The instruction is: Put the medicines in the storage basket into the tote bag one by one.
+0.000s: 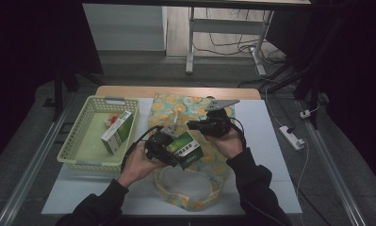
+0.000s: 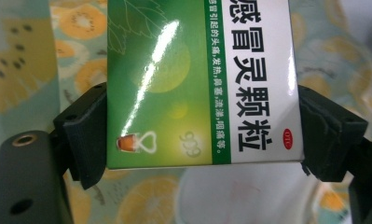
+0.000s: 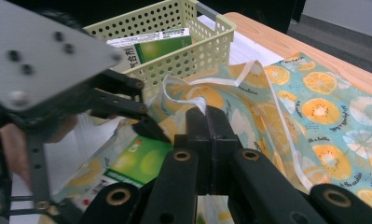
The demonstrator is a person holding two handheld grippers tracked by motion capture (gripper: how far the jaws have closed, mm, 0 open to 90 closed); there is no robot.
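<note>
My left gripper is shut on a green and white medicine box, held tilted above the fruit-print cloth bag. In the left gripper view the black jaws press both sides of the box, with the bag's fabric beneath. My right gripper is shut on the bag's rim by its white strap and holds it raised. In the right gripper view its jaws meet on the fabric, and the held box lies low at the left between the other gripper's fingers.
A yellow-green perforated basket stands at the left of the white table and holds another green and white box and a small red and white item. The bag's round mouth lies near the front edge. A power strip lies on the floor at right.
</note>
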